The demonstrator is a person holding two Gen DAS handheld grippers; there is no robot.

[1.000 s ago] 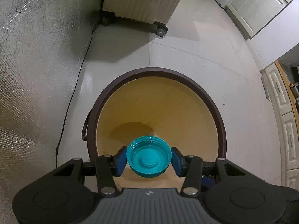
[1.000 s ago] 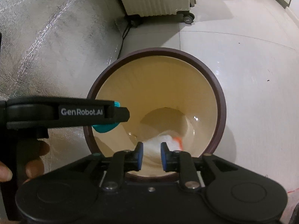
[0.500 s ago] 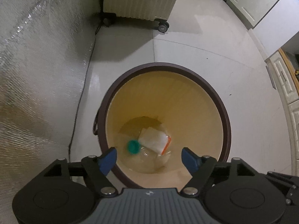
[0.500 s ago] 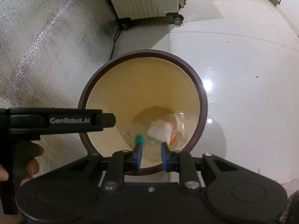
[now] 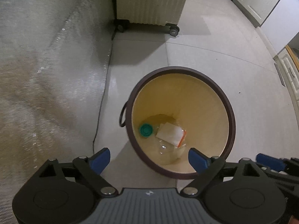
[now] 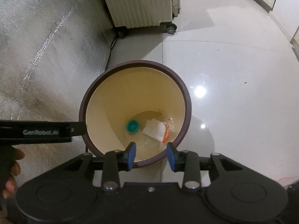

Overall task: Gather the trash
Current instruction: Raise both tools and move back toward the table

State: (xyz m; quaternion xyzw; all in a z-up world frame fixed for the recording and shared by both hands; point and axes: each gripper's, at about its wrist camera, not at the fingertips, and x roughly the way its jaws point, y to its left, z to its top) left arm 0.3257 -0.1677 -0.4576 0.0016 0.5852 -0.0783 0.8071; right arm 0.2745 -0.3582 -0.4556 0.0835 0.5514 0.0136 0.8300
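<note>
Fingers of the left gripper [image 5: 149, 160] and right gripper [image 6: 151, 155] have just opened, empty; cap [image 5: 146, 130] and wrapper [image 5: 171, 133] lie at the bin's [image 5: 231, 115] bottom, no other trash visible.

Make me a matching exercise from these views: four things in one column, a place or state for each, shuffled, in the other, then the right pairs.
Things:
1. teal cap
2. white packet
3. left gripper
4. radiator

Places or states:
A. on castors by the wall, beyond the bin
B. jaws wide apart, nothing between them
C. on the bin floor, orange strip along one edge
D. on the bin floor, beside the packet, nearer the handle side

Pairs: 1-D, 2-C, 3-B, 4-A
</note>
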